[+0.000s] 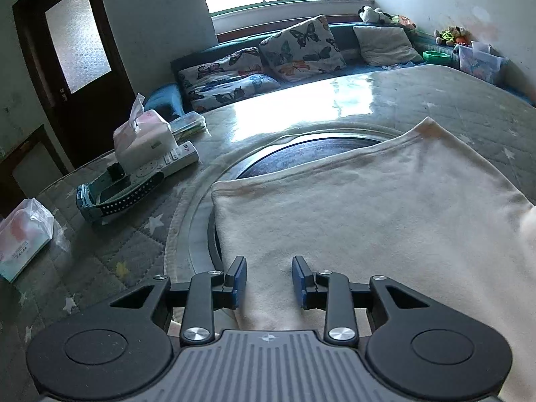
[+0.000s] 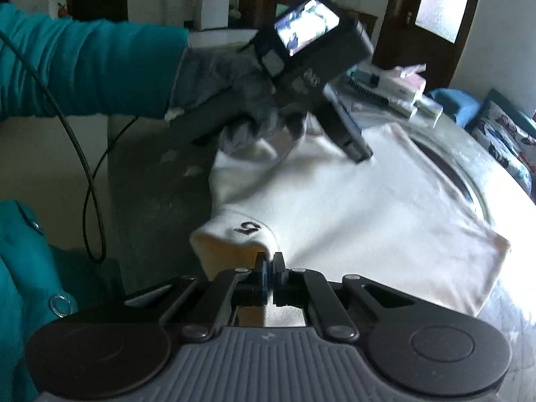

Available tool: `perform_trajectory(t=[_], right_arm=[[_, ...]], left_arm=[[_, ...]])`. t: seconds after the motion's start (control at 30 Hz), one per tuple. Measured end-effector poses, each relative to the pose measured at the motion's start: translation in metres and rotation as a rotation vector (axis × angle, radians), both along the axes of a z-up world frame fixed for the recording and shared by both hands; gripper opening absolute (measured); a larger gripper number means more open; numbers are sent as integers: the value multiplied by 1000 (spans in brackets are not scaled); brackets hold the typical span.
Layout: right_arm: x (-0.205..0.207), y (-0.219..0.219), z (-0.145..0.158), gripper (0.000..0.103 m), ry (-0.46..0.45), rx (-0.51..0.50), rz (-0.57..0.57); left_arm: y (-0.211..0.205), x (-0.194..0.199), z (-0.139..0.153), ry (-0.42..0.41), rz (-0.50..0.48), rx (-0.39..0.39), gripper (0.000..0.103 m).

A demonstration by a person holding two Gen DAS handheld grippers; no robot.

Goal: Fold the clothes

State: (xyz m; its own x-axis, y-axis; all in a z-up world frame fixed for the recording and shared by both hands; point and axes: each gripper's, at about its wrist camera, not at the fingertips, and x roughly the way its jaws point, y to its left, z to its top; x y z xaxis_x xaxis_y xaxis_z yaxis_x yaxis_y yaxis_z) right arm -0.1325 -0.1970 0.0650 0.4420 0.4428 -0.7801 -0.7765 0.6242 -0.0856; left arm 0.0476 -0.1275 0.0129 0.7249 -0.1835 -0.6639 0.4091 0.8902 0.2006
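Note:
A cream white garment (image 1: 368,207) lies spread flat on the round table, over its glass turntable. My left gripper (image 1: 269,276) is open, its blue pads just above the cloth near the garment's near left edge. In the right wrist view the same garment (image 2: 351,207) shows with a cuff bearing a dark mark (image 2: 248,227). My right gripper (image 2: 269,261) is shut on the fabric at that cuff. The left gripper (image 2: 363,155), held in a gloved hand, points its tips down onto the cloth further away.
On the table's left are a tissue pack (image 1: 144,137), a remote (image 1: 167,164), a blue device with a perforated strap (image 1: 114,194) and another tissue packet (image 1: 23,238). A sofa with butterfly cushions (image 1: 294,50) stands behind. A cable (image 2: 87,174) hangs at left.

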Motion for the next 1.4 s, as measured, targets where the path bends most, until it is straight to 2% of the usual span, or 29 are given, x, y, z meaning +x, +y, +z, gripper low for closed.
perform_trajectory(t=[0.17,0.23,0.33,0.43,0.57,0.63,0.7,0.9,1.07,1.13,1.23,1.3,1.4], right_arm=[[-10,-13,8,9,40,70,-34],[-11,-24,14,10,26,94,-87],[-7,-45,21,17,-2,121,-207],[-4,-70,19,18,-27,134,-357],[-1,-110,9,20,-32,159,-560],[-2,-131,3,26,-30,166,-656],[-2,-151,-4,26,-47,149,-754],[-2,-211,-22,26,-65,141,-1008],[-4,-250,-30,26,-107,113,-1150],[-1,-260,-34,27,-138,68,-1196],[3,-269,-33,27,-153,57,-1235],[5,-264,-30,27,-173,65,-1218],[6,-247,-25,28,-170,117,-1134]], left_arm=[[-2,-24,9,-21,-40,-21,33],[-4,-40,12,-29,-77,-38,33],[-10,-64,12,-31,-137,-60,33],[-16,-89,8,-33,-191,-72,33],[-20,-118,2,-71,-242,-52,34],[-20,-127,0,-89,-259,-45,35],[-20,-134,0,-95,-274,-42,35],[-14,-145,-5,-102,-274,-44,35],[-9,-147,-6,-94,-260,-61,35],[-7,-149,-5,-91,-255,-65,36],[-4,-148,-4,-87,-239,-70,38],[-2,-147,-3,-86,-228,-74,39],[2,-146,-1,-87,-209,-86,40]])
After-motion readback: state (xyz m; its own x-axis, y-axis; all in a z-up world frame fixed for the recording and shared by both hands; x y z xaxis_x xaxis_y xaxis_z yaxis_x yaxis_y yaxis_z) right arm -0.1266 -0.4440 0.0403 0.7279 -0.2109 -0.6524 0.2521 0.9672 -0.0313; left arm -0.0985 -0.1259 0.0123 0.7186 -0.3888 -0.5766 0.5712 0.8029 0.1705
